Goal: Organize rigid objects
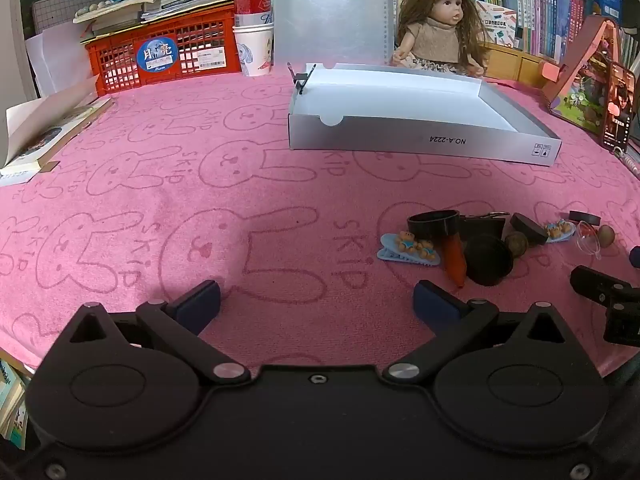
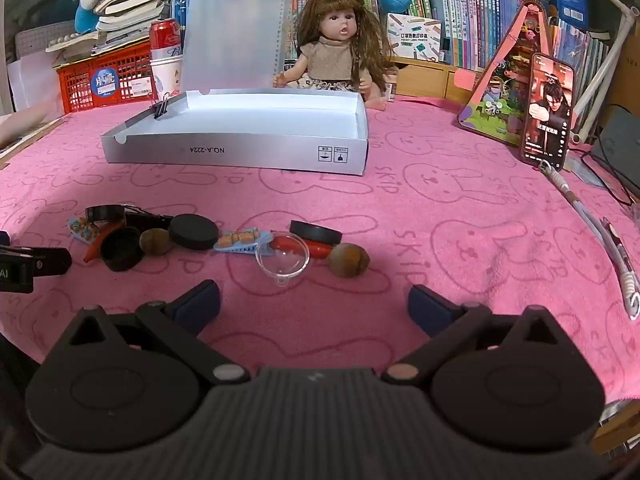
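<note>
Lying in a row on the pink worktop (image 2: 440,216) before the grey box (image 2: 240,148), left to right: black lids (image 2: 194,232), a clear funnel (image 2: 282,258), a brown nut (image 2: 348,260), all looking light, stiff, slippery; gripping across their rims seems best. Both tools, left tool (image 1: 316,300) and right tool (image 2: 314,300), are gaping wide, holding nothing.

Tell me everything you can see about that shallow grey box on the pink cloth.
The grey box is a shallow, open cardboard-looking tray, silver-grey outside and white inside, with nothing visible in it. Its front wall carries upside-down lettering and two small symbols. It lies flat on the pink cloth, in front of the doll. A black binder clip grips its left rim.
</note>
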Motion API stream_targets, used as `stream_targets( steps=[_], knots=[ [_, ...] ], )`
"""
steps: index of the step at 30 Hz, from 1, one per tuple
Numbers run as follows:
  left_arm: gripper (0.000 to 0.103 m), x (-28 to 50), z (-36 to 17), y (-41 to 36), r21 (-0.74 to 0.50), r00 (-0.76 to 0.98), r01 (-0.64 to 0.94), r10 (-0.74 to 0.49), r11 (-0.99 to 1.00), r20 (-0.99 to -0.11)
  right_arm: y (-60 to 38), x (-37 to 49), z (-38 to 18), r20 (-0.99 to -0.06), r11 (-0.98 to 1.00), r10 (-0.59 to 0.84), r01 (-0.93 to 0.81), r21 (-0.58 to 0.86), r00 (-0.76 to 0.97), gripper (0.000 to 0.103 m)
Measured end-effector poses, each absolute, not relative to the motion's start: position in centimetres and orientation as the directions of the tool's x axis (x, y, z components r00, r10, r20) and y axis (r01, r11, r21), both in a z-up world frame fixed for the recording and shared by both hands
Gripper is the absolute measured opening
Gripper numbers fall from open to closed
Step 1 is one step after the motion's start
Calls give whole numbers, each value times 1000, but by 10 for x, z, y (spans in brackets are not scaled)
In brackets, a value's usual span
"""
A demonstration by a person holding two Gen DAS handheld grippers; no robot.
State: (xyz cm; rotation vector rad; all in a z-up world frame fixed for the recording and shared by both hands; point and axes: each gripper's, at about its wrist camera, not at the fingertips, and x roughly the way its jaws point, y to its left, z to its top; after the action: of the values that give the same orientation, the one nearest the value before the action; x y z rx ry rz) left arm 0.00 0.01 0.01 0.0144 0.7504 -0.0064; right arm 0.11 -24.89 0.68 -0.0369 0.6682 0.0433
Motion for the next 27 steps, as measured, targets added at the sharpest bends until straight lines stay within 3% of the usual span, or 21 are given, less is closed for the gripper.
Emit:
stream_targets(
  steps=[27],
  knots=[
    [103,-1,1,2,11,728,11,0,1000,-685,-248,1,6,-618,999,30,-51,-17,786,103]
  ],
)
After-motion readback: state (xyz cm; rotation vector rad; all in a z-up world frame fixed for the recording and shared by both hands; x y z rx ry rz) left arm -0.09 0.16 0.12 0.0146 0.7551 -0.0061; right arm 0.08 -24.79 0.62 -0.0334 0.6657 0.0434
